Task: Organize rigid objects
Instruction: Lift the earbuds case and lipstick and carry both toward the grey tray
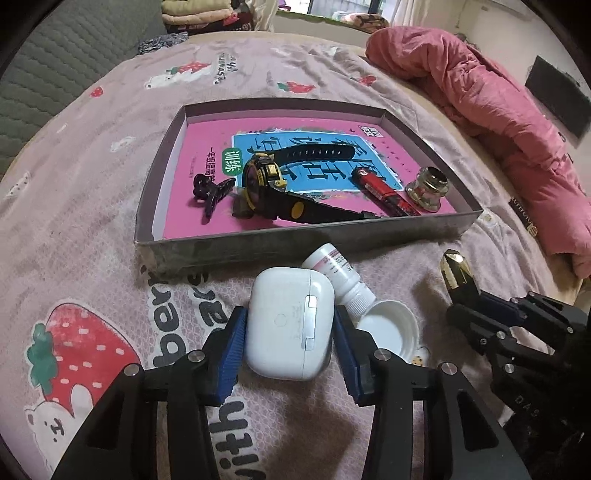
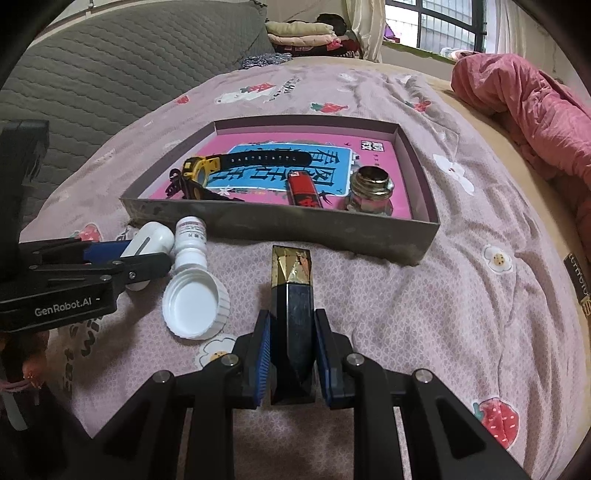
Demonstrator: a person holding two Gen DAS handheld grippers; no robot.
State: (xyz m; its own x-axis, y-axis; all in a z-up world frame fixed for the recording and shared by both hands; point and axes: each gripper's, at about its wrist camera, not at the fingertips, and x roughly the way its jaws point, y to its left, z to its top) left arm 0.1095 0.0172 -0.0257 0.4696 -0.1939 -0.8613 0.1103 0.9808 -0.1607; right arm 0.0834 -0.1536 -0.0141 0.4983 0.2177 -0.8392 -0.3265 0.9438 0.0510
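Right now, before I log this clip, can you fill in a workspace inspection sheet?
Surface: pink strawberry-print bedsheet.
Job's things: shallow grey cardboard tray holds black-and-yellow watch, red lighter, glass jar, black hair claw; outside it, white earbud case, white pill bottle, white cap, gold-topped dark case.
Clutter: crumpled pink quilt.
Grippers: left gripper straddles earbud case; right gripper straddles dark case.
Cables: nothing seen.
Surroundings: grey sofa, window.
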